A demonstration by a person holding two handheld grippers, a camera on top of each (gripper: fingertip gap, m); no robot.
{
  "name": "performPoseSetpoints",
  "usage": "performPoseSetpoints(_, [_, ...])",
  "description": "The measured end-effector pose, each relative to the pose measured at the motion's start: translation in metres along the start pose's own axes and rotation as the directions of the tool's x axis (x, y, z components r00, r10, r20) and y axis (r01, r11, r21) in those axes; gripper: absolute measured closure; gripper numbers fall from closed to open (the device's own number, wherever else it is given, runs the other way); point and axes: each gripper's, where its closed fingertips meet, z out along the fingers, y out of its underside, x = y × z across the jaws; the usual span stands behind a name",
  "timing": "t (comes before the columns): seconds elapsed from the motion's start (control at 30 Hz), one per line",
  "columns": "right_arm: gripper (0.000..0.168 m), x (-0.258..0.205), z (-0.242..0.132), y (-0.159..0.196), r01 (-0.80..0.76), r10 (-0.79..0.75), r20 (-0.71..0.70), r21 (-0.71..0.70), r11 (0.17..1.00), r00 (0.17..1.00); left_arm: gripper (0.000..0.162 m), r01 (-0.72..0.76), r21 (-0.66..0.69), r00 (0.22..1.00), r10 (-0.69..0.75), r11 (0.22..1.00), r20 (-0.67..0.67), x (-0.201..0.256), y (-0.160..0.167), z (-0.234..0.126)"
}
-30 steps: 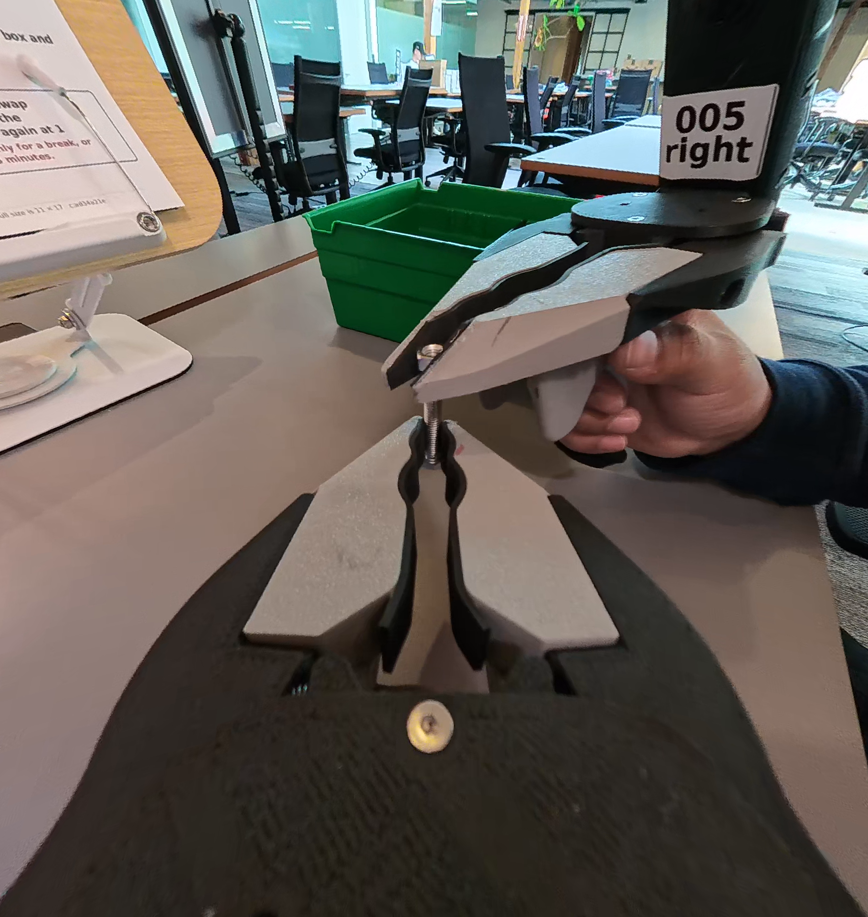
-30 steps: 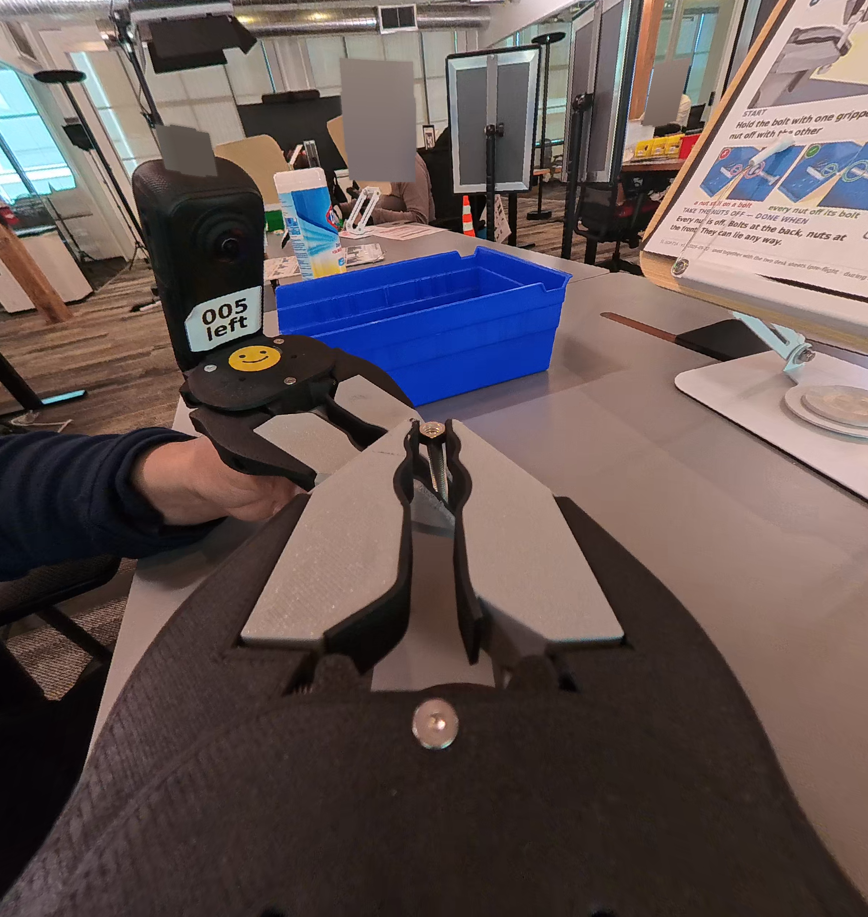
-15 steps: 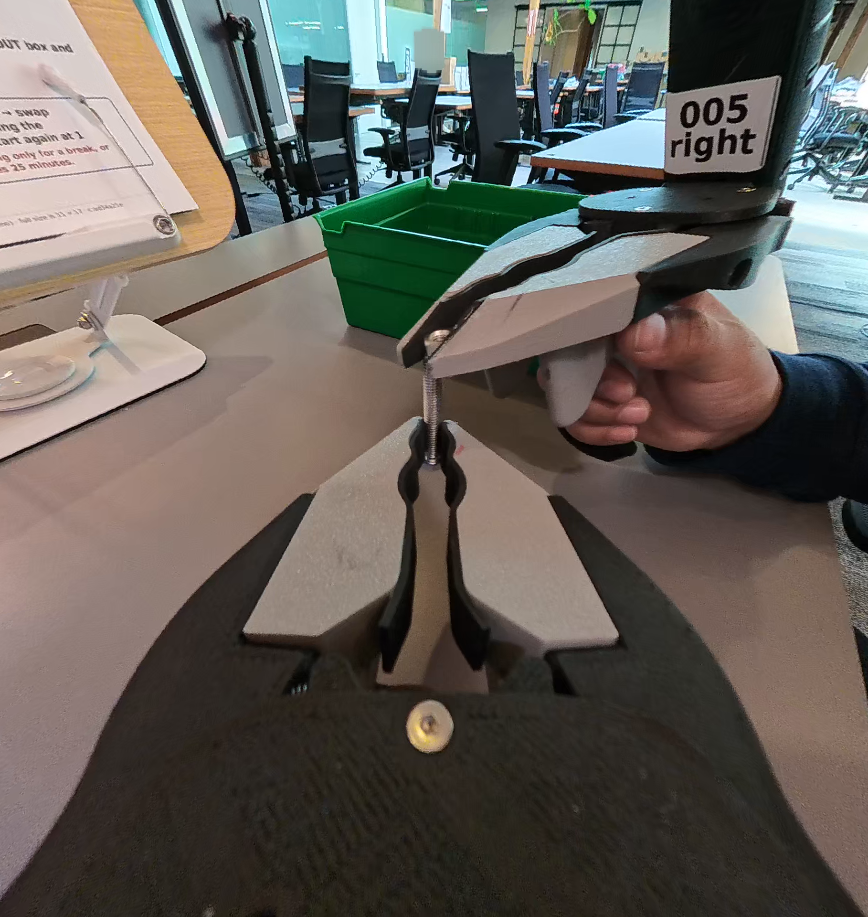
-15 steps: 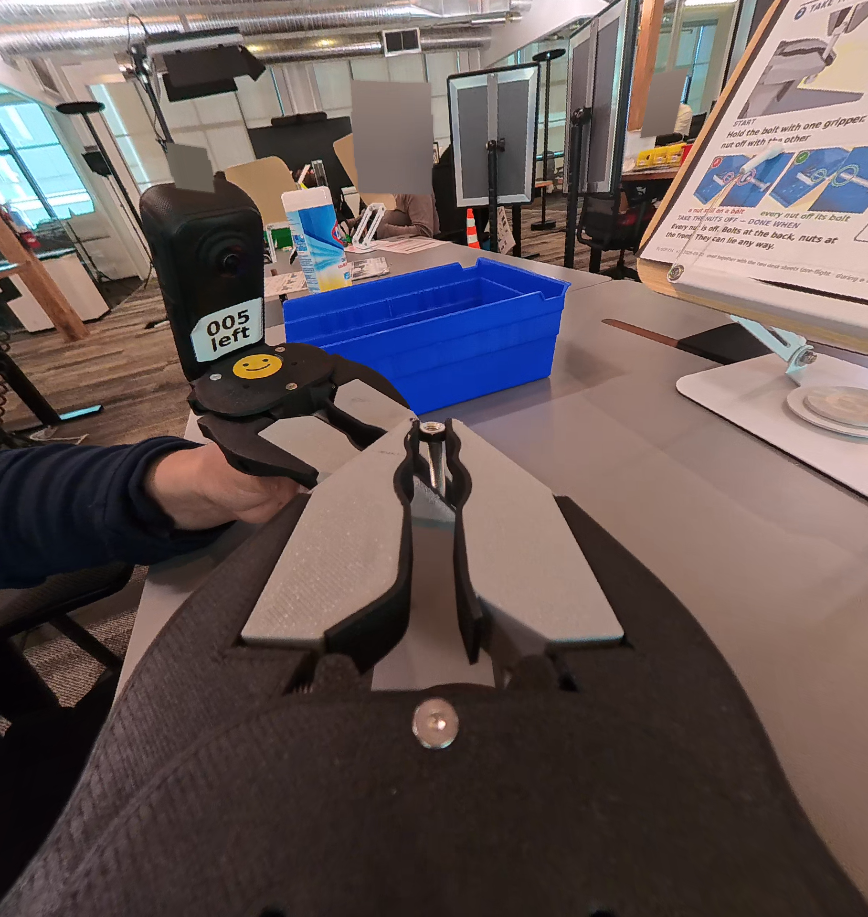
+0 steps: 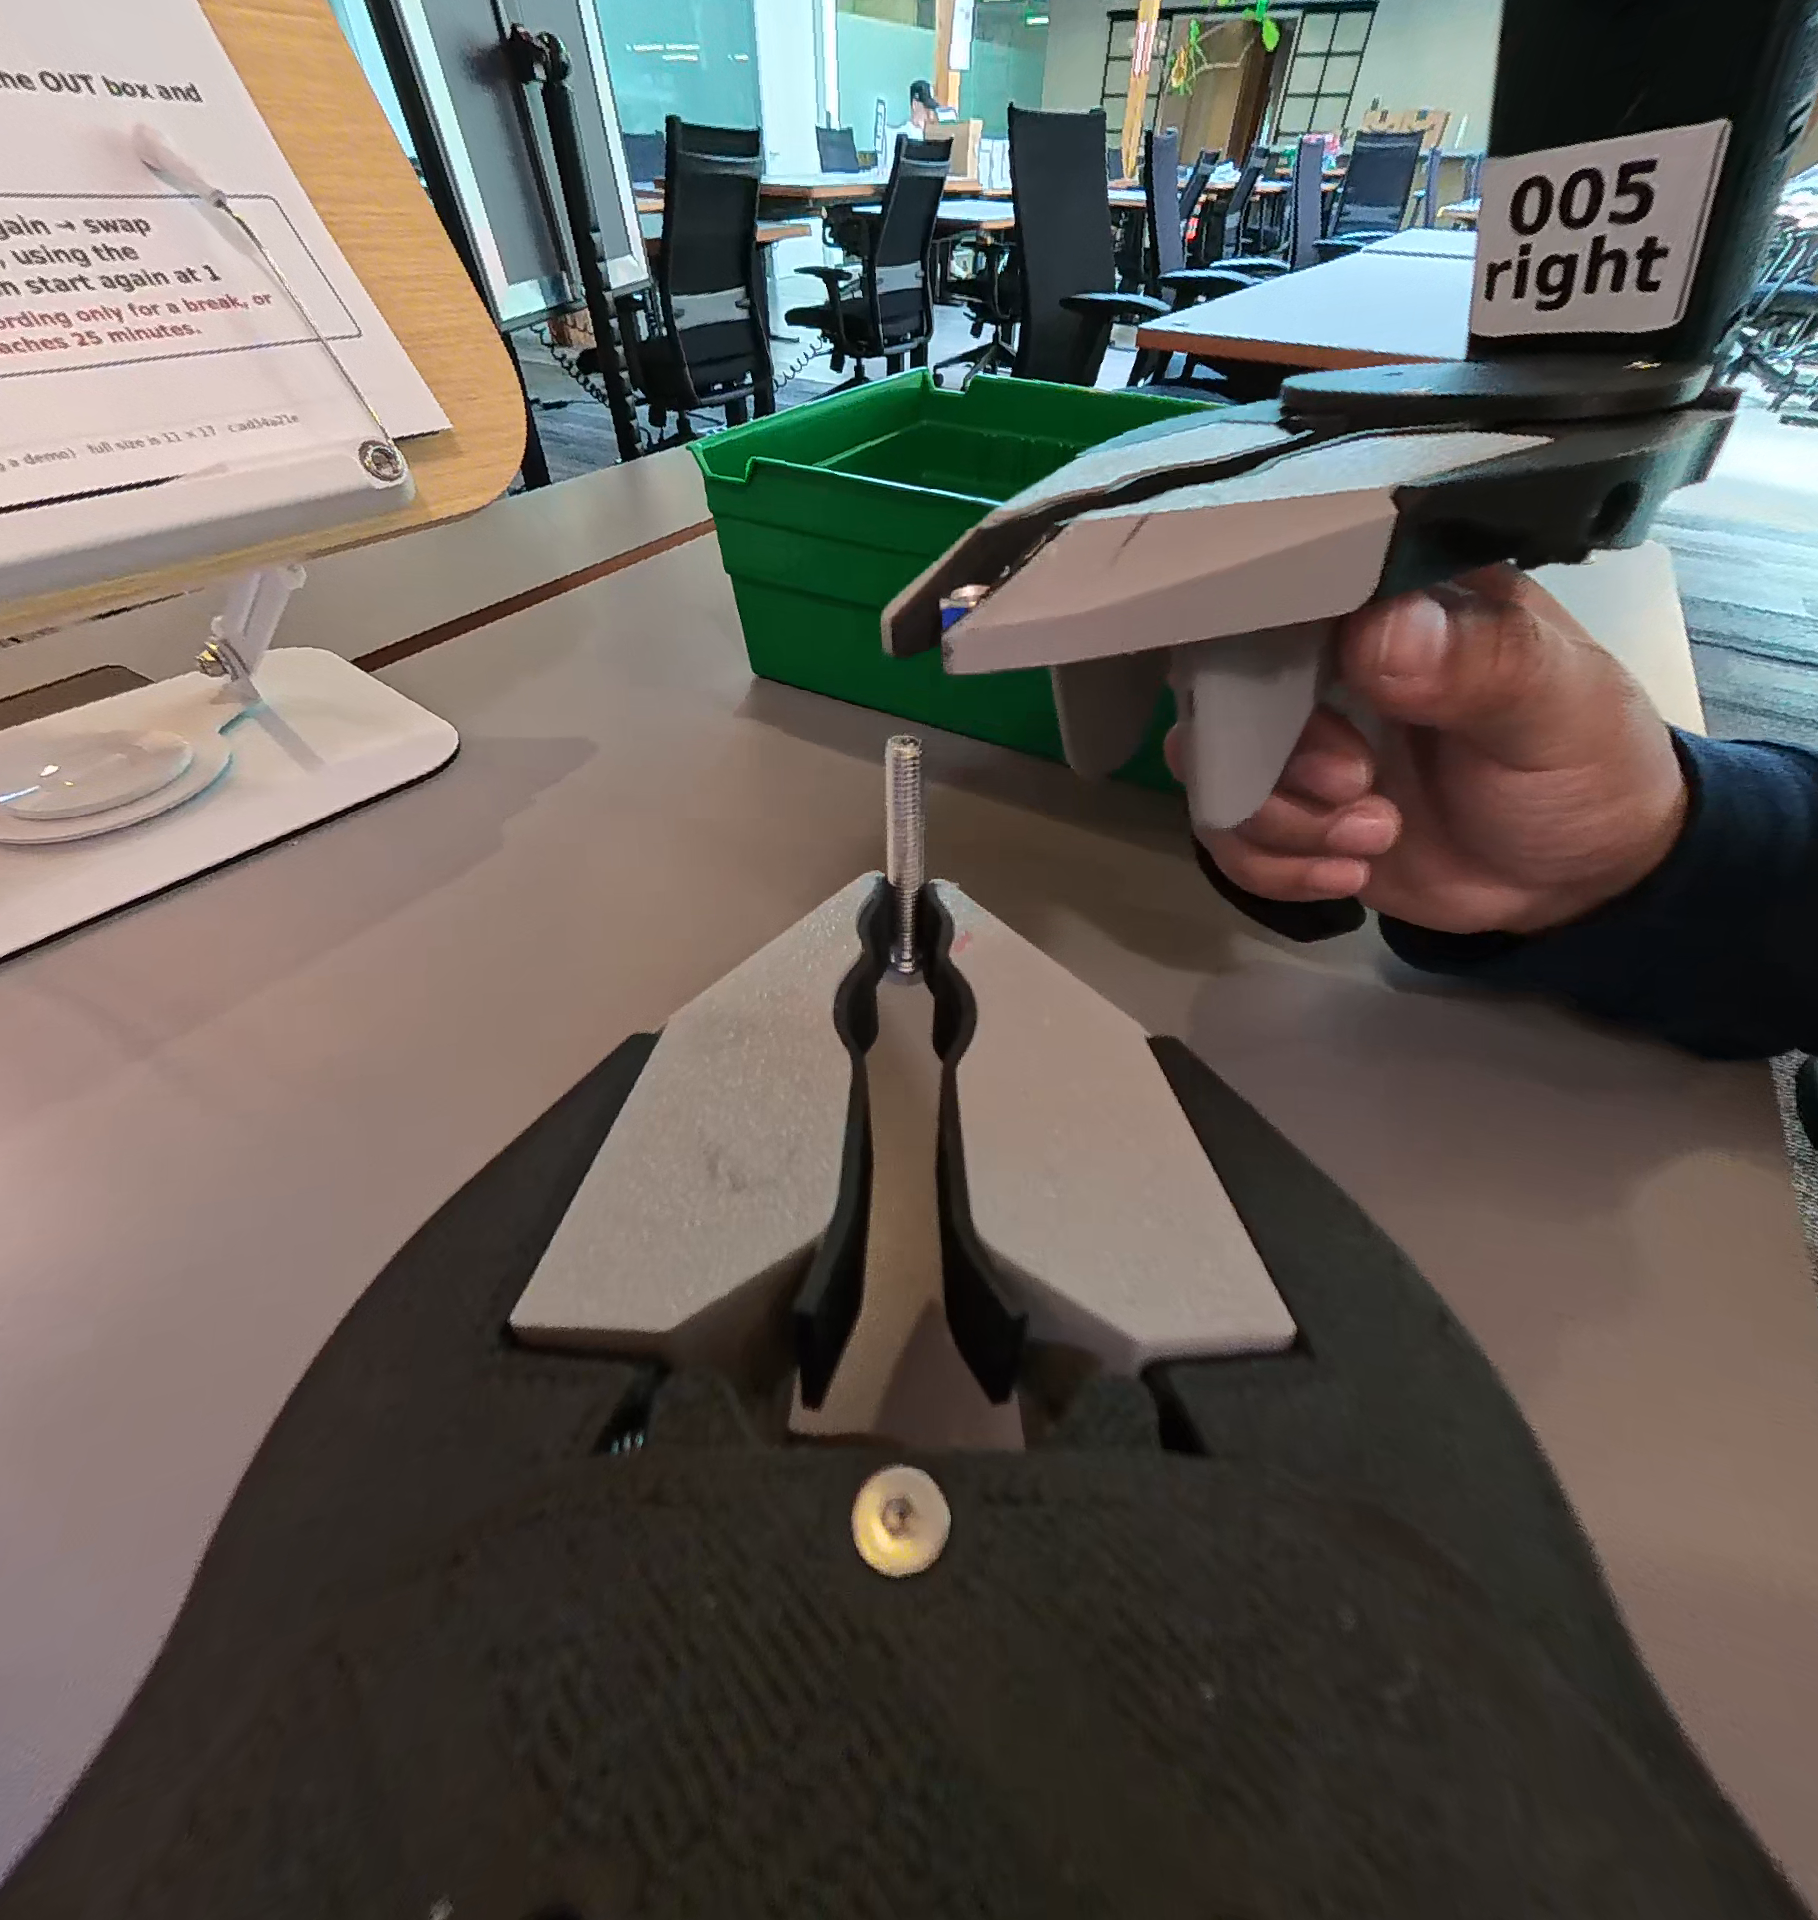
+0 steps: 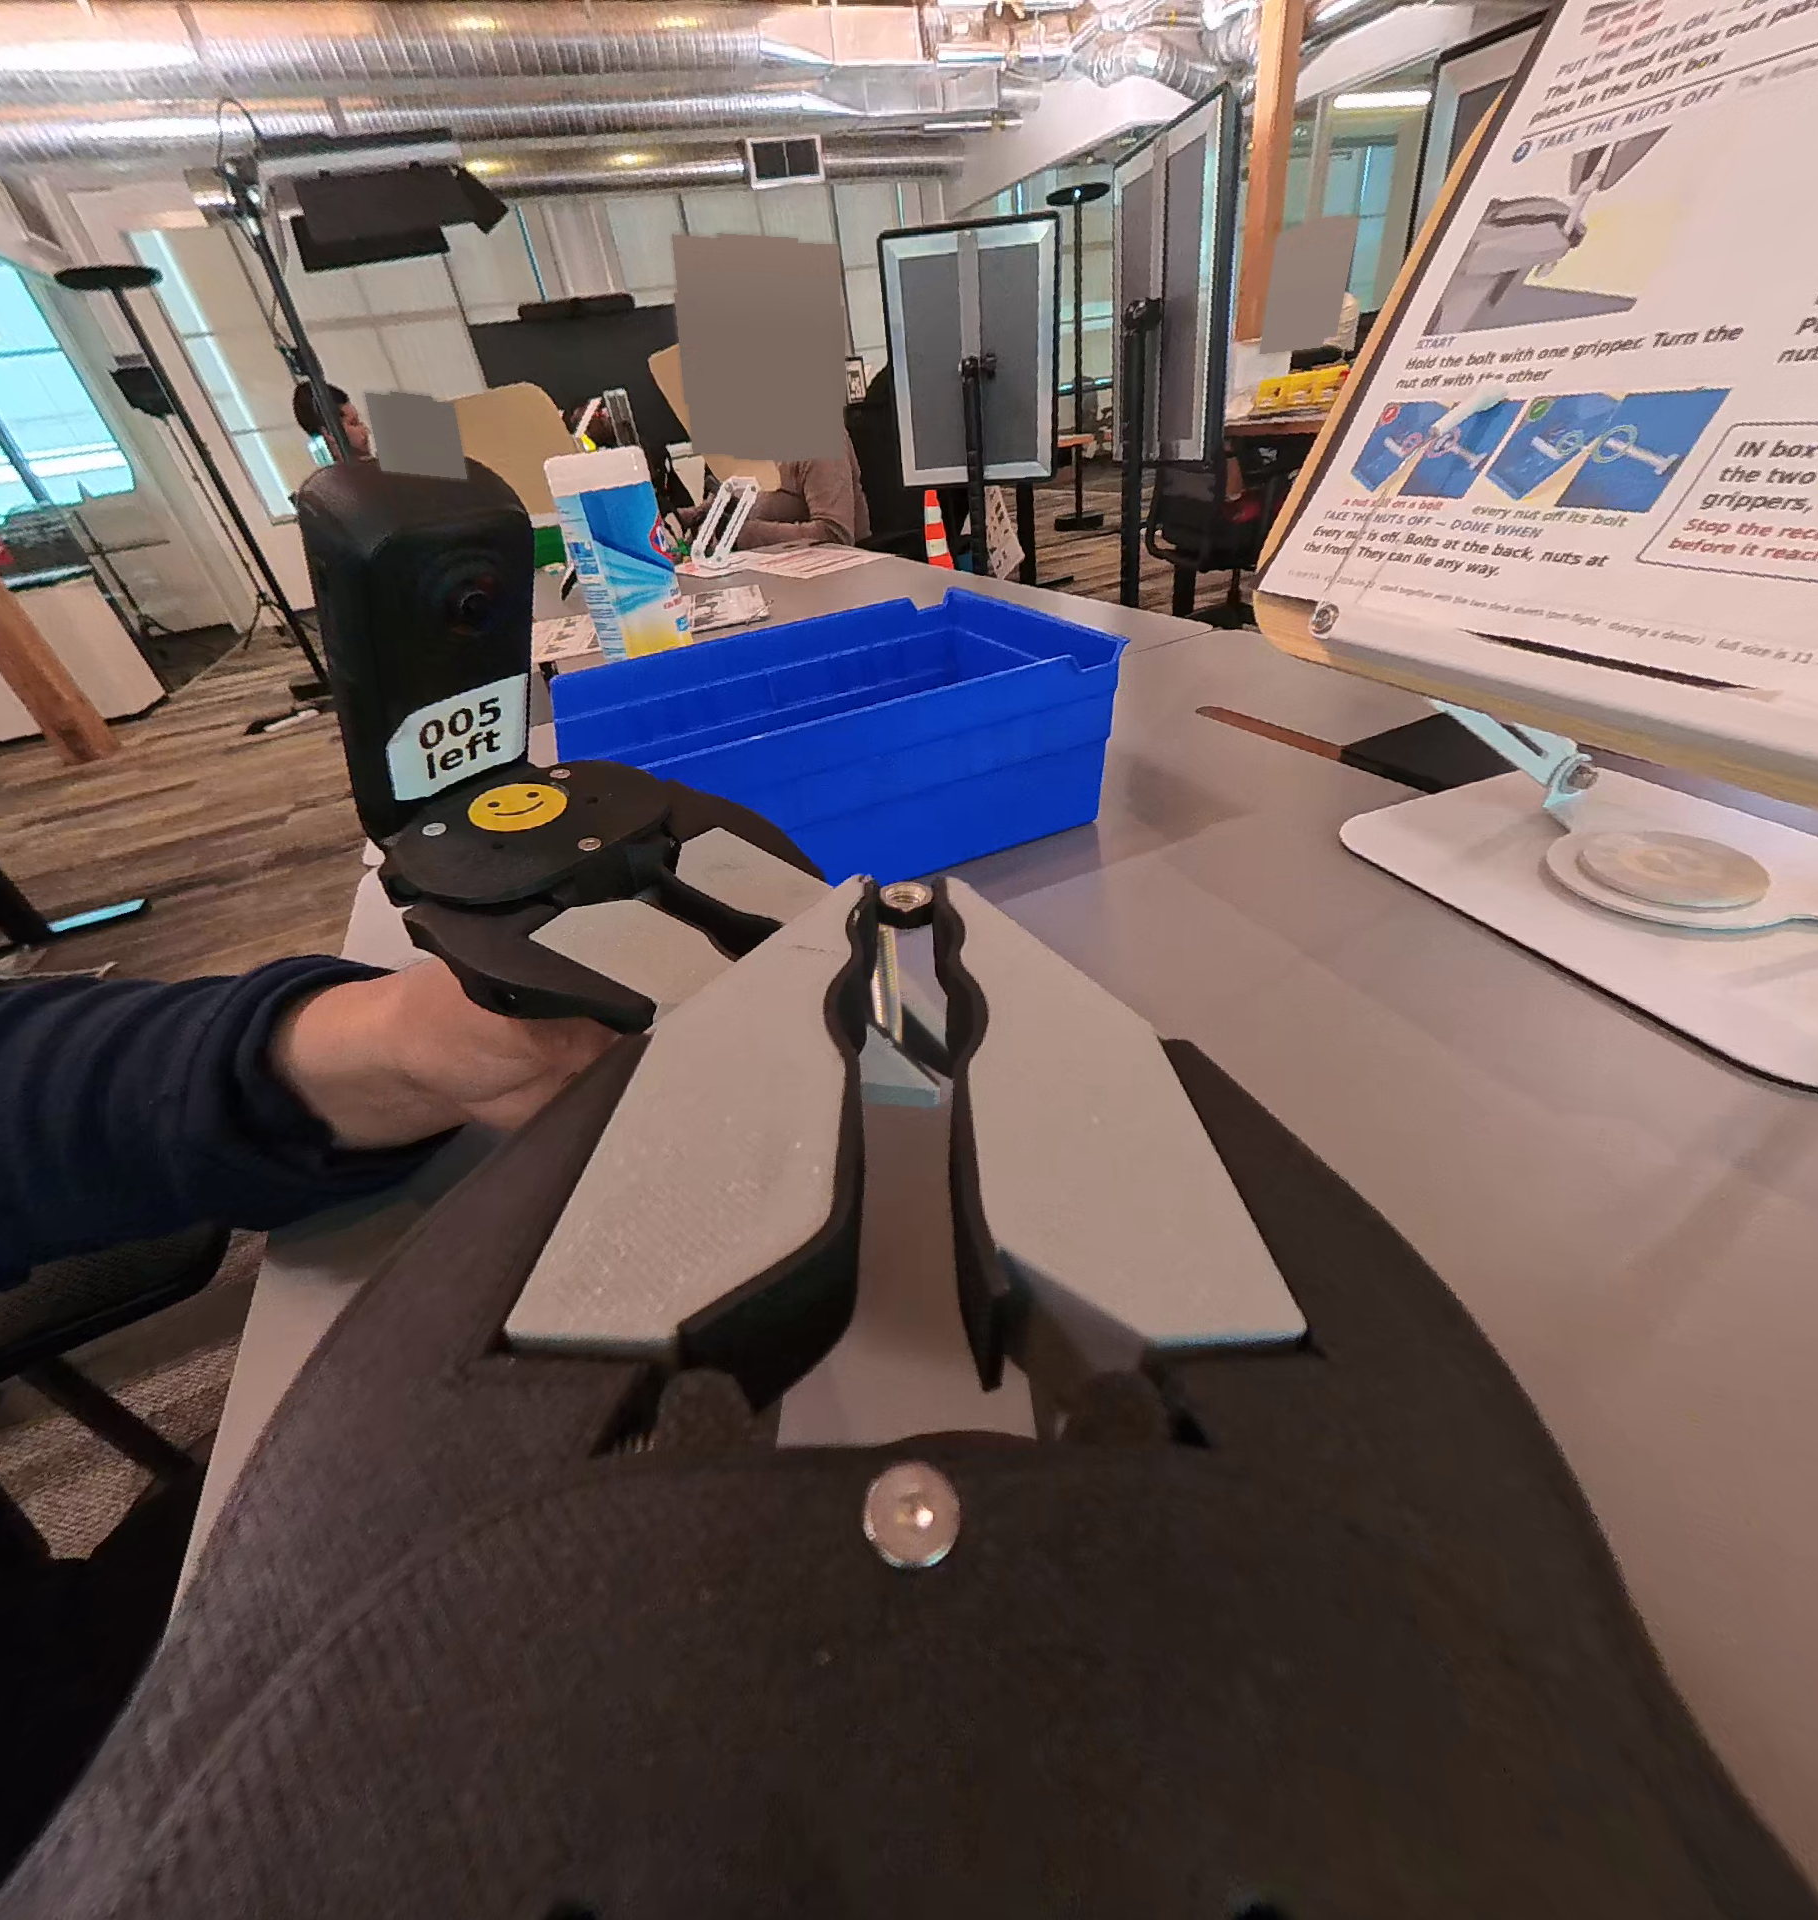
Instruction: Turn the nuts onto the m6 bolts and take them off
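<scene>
Grey table (image 5: 261,1091) lay under both of your grippers, with a green bin (image 5: 832,540) at the far side in the left wrist view and a blue bin (image 6: 863,748) at the far side in the right wrist view. White stands holding an instruction sheet (image 5: 136,312) stood beside them.

Your left gripper (image 5: 905,914) was closed down to a narrow gap on the bolt (image 5: 902,821). You held the bolt upright, its long axis vertical, the threaded end pointing straight up and its lower end pinched at the very tips of the fingers (image 5: 749,1122). Most of the thread stood bare above the tips.

Your right gripper (image 5: 936,623) hung above and just to the right of the bolt's top, apart from it, with its fingers reaching leftward in the left wrist view. It was closed to a narrow gap too, and it gripped the nut (image 6: 902,902) at its tips. In the right wrist view the nut's hole faced up, so its axis ran vertical, in line with the bolt's direction. Through the gap between those fingers, below the nut, you could see the bolt's shank. The nut was off the thread and clear of it. Your right hand (image 5: 1487,790) gripped the handle near the green bin.
</scene>
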Motion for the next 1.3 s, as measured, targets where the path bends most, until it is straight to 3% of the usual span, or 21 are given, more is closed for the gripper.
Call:
performPoseSetpoints(0.27, [0.162,0.0,0.0,0.001,0.017,-0.017,-0.01,-0.01,1.0,1.0,0.159,0.025,-0.001,1.0,-0.025,1.0,-0.019,0.0,0.001,0.0])
performPoseSetpoints(0.33, [0.162,0.001,0.0,0.001,0.029,-0.029,-0.02,-0.01,1.0,0.999,0.159,0.114,0.015,0.989,-0.111,0.993,-0.101,0.007,-0.001,0.0])
performPoseSetpoints(0.43, [0.162,0.002,-0.004,-0.003,0.063,-0.063,-0.05,0.003,0.998,0.997,0.159,0.34,0.008,0.911,-0.327,0.941,-0.252,0.012,-0.005,-0.003])
performPoseSetpoints(0.63, [0.162,-0.005,-0.013,-0.013,0.147,-0.145,-0.097,0.014,0.989,0.985,0.159,0.44,-0.008,0.873,-0.43,0.898,-0.231,-0.002,0.001,-0.004])
performPoseSetpoints(0.73, [0.162,-0.012,-0.032,-0.024,0.164,-0.158,-0.172,0.02,0.986,0.972,0.159,0.473,-0.024,0.851,-0.464,0.881,-0.245,0.0,0.003,-0.003])
performPoseSetpoints(0.87, [0.162,0.007,-0.094,-0.05,0.202,-0.179,-0.365,0.026,0.979,0.914,0.159,0.518,-0.043,0.815,-0.508,0.854,-0.278,0.003,0.002,-0.004])
performPoseSetpoints(0.97, [0.162,0.049,-0.147,-0.04,0.122,-0.164,-0.476,-0.119,0.985,0.864,0.159,0.508,-0.046,0.818,-0.499,0.86,-0.286,0.006,0.001,-0.005])
performPoseSetpoints(1.07, [0.161,0.088,-0.192,-0.005,-0.027,-0.169,-0.547,-0.333,0.943,0.82,0.159,0.477,-0.052,0.836,-0.471,0.877,-0.28,0.01,0.001,-0.004])
performPoseSetpoints(1.3, [0.16,0.114,-0.234,0.056,-0.26,-0.148,-0.57,-0.57,0.779,0.808,0.159,0.251,-0.09,0.944,-0.264,0.964,-0.195,0.019,0.013,0.002])
